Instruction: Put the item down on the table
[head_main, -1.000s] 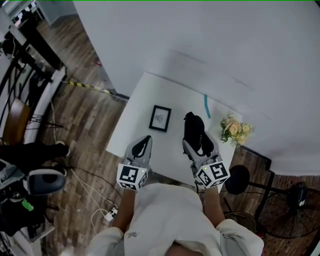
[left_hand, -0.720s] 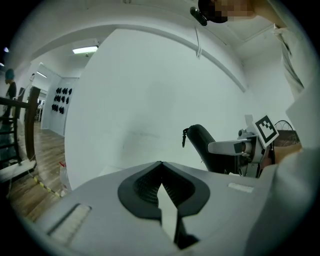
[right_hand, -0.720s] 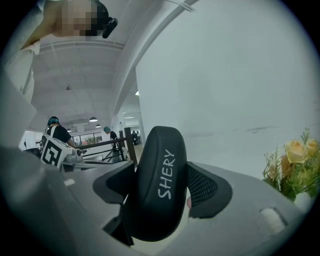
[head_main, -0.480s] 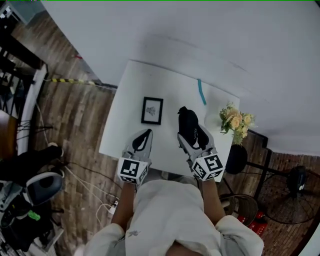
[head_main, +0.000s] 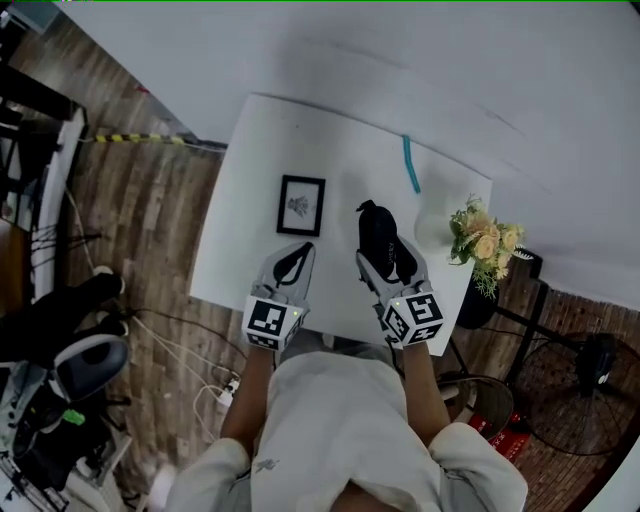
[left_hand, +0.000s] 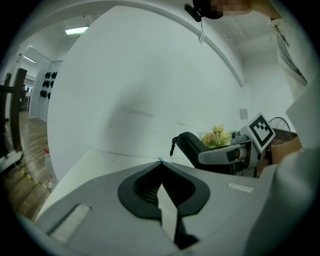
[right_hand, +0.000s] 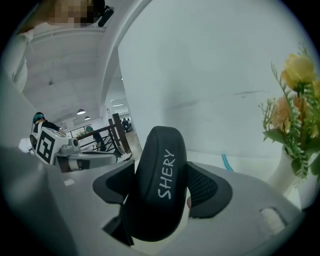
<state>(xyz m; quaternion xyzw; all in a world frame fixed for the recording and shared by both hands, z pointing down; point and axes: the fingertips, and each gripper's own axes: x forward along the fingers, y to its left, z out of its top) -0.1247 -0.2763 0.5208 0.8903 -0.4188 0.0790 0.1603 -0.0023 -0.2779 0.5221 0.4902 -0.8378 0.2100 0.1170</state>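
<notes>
A black oblong case (head_main: 377, 238) marked "SHERY" (right_hand: 161, 186) is clamped between the jaws of my right gripper (head_main: 386, 268), which is shut on it over the near right part of the white table (head_main: 250, 180). The case sticks out forward past the fingertips. My left gripper (head_main: 297, 254) is over the table's near edge, beside the right one, jaws shut together with nothing between them (left_hand: 161, 163). From the left gripper view the case (left_hand: 191, 145) and the right gripper (left_hand: 231, 153) show to the right.
A small black picture frame (head_main: 301, 205) lies flat mid-table, just ahead of the left gripper. A teal pen (head_main: 411, 164) lies at the far right. A vase of yellow flowers (head_main: 485, 241) stands at the right edge. A white wall backs the table; wood floor and cables lie left.
The head view has shifted and the table sits a little higher in it. Both grippers have edged forward over the table's near edge. The right one still holds the case.
</notes>
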